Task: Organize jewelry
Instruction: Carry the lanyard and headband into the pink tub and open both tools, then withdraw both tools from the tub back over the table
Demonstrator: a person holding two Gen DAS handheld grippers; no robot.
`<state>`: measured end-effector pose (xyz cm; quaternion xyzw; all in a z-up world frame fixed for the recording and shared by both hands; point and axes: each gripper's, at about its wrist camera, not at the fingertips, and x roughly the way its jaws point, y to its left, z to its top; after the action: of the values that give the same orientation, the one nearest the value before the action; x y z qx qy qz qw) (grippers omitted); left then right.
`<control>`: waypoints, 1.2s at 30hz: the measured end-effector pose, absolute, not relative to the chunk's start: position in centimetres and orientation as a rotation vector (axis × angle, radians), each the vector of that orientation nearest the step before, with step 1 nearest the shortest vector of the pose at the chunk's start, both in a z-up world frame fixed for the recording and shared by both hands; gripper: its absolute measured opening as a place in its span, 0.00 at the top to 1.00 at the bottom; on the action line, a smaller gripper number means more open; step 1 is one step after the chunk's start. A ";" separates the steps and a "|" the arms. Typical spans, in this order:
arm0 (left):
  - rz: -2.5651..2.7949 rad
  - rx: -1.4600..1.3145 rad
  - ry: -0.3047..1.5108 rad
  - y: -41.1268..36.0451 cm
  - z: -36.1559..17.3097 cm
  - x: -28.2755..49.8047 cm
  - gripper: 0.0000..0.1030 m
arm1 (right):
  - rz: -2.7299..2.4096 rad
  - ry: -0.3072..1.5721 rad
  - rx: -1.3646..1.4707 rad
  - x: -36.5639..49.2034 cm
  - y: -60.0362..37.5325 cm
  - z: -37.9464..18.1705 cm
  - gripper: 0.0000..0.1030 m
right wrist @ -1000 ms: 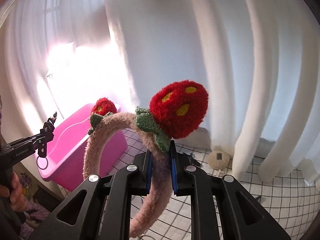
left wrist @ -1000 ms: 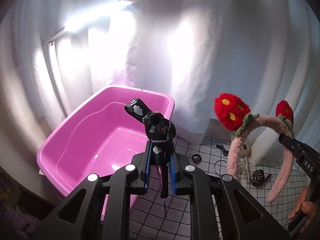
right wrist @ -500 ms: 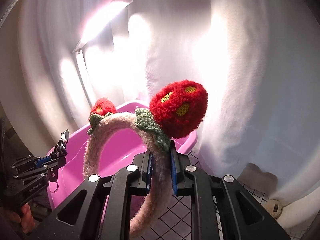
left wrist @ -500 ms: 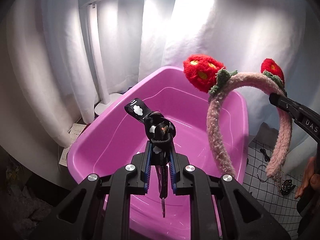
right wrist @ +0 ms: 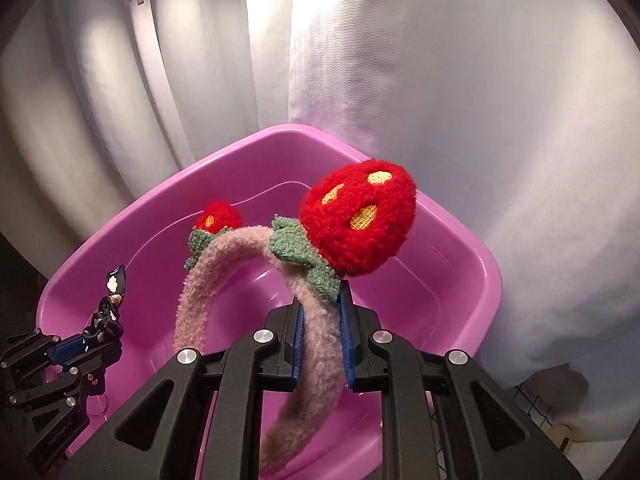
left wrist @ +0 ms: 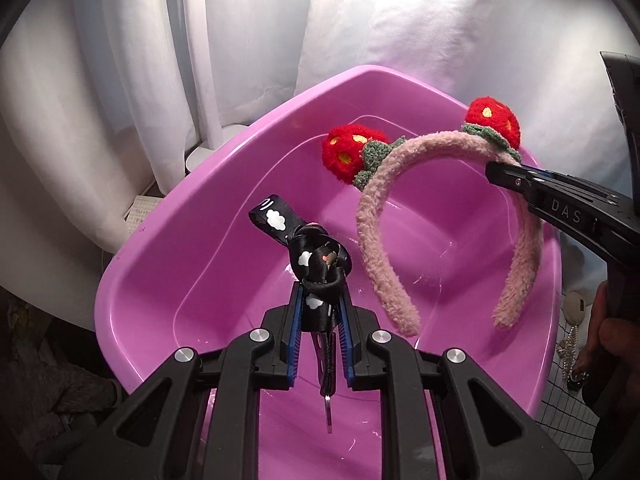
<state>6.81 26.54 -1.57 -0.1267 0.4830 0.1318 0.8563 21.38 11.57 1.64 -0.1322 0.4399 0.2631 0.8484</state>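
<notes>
My left gripper (left wrist: 319,300) is shut on a black ribbon hair clip with white clouds (left wrist: 316,256) and holds it above the inside of the pink tub (left wrist: 168,264). My right gripper (right wrist: 323,312) is shut on a fluffy pink headband with two red strawberries (right wrist: 320,344), also held over the tub (right wrist: 460,256). In the left wrist view the headband (left wrist: 372,216) hangs from the right gripper (left wrist: 505,172) at the right. In the right wrist view the left gripper (right wrist: 96,338) with the clip (right wrist: 110,304) is at the lower left.
White curtains (left wrist: 240,40) hang behind the tub. A gridded cloth with a pearl chain (left wrist: 570,344) and small dark pieces lies at the right edge of the left wrist view. A white round object (left wrist: 574,304) sits there too.
Both grippers have moved left from the gridded cloth to above the tub, and lower toward its inside. Each holds the same item as before.
</notes>
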 end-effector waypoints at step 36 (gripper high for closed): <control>0.315 -0.247 1.000 25.9 -0.6 5.0 0.13 | 0.482 0.956 -0.289 20.4 10.9 1.5 0.37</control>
<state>5.02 25.93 -0.60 -0.1174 0.4760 0.1500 0.8586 20.45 10.95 1.48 -0.1371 0.4538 0.2290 0.8502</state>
